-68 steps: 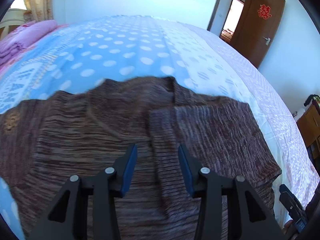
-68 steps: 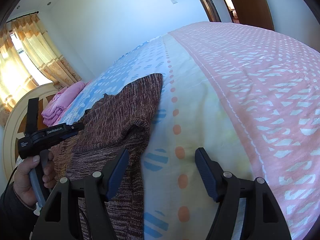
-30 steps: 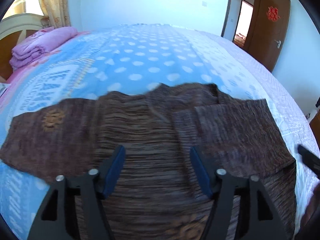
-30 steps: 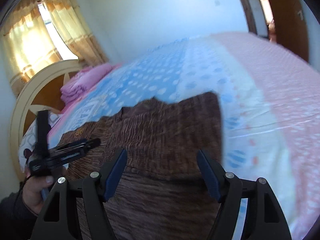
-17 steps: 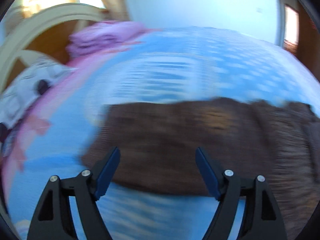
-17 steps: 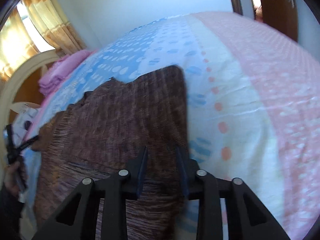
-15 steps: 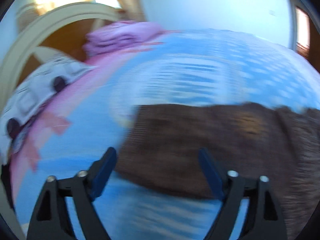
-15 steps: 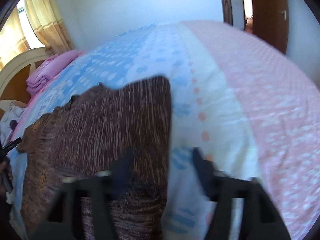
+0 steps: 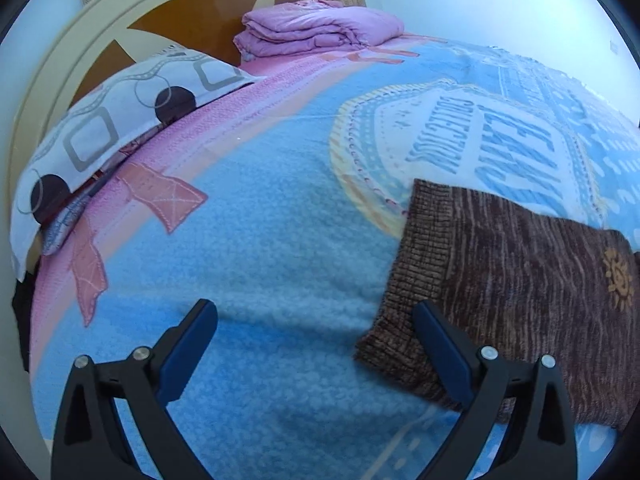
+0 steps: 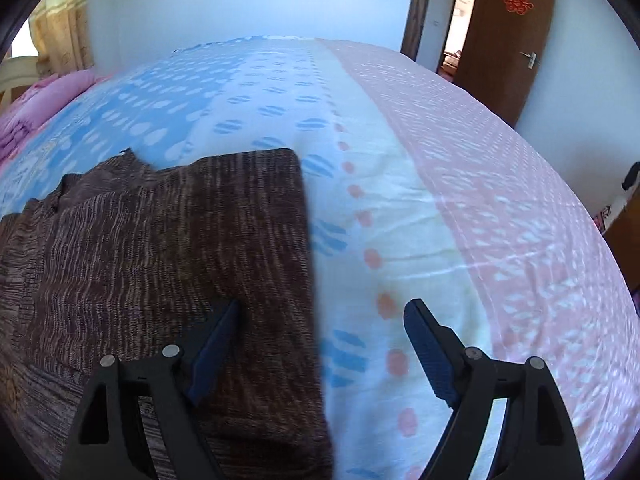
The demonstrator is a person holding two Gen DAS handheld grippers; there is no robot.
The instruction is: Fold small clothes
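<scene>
From the left wrist view, the left gripper (image 9: 316, 344) hovers low over the blue blanket (image 9: 260, 248) with its jaws spread wide and nothing between them; the cuff end of the brown knit sweater (image 9: 520, 280) lies flat just beside the right finger, and bare blanket stretches ahead to the patterned pillow (image 9: 100, 128), the folded pink quilt (image 9: 316, 28) and the arched headboard (image 9: 52, 64). From the right wrist view, the right gripper (image 10: 320, 344) is also wide open, straddling the straight right edge of the sweater (image 10: 160, 248). Beyond that edge the bedsheet (image 10: 460, 184) lies bare toward the wooden door (image 10: 508, 40).
</scene>
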